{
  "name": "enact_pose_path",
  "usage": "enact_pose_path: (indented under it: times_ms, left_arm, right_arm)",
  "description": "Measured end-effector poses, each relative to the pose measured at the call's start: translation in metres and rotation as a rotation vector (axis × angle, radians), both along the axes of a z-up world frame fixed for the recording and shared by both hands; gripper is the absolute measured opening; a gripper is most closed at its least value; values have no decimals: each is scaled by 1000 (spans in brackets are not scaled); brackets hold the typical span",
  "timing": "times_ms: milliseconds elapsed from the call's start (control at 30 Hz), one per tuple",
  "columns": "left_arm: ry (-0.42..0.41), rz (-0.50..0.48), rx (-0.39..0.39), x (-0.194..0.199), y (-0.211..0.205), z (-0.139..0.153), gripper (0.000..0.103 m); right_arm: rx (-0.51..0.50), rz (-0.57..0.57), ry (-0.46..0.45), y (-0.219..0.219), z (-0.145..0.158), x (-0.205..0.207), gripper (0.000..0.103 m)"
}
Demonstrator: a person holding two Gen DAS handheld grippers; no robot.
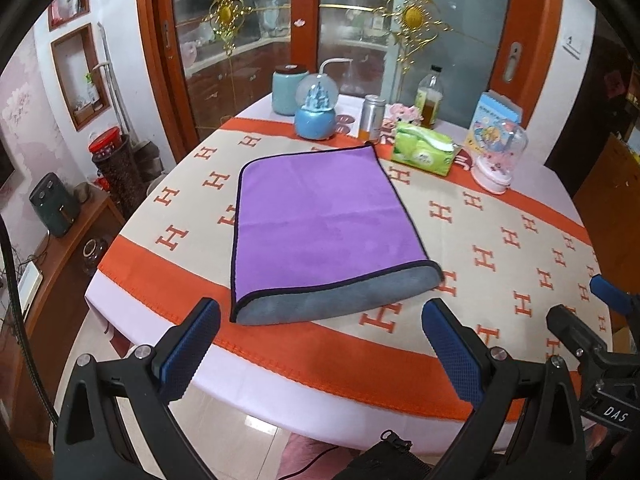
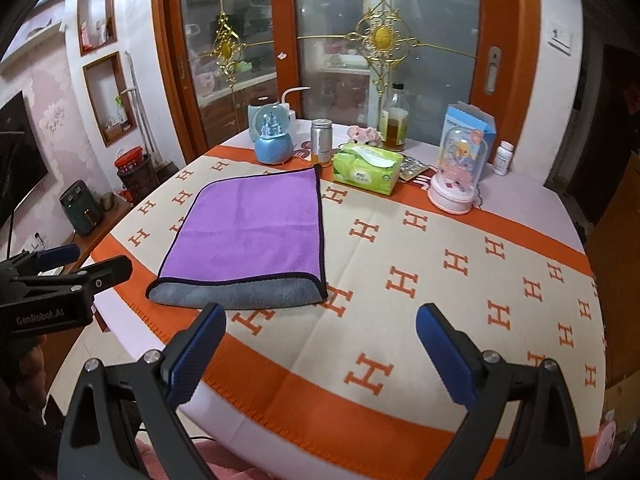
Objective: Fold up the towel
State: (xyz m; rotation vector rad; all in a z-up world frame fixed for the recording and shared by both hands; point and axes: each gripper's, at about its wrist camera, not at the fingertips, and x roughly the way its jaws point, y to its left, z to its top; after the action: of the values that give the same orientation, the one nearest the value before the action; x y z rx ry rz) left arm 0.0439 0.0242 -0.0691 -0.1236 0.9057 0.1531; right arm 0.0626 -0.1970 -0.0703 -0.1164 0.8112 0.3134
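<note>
Left gripper (image 1: 320,344) hovers level at the near table edge, jaws wide open, empty, aimed at the towel's near edge. Right gripper (image 2: 320,350) sits just to its right, same height, jaws wide open, touching nothing. One towel (image 1: 320,220), purple over grey, lies folded flat on the tablecloth (image 1: 500,240), left of centre. At the far side: two snow globes, one tissue pack (image 1: 424,151), one can (image 1: 372,118).

right gripper (image 1: 608,312) cut by the frame edge, lettering on the tissue pack (image 2: 368,168) unreadably small
</note>
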Motion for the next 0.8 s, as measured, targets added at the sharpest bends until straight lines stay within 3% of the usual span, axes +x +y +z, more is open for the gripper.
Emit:
enact_pose_path:
  times_ms: [500,800]
  left_arm:
    - [159,69,-31,51,61,-63,100]
    - [230,42,-68,77,87,-102,100]
  right_arm:
    - [-32,124,54,30,-44,66,96]
    - [-25,197,108,42,-83,99,95]
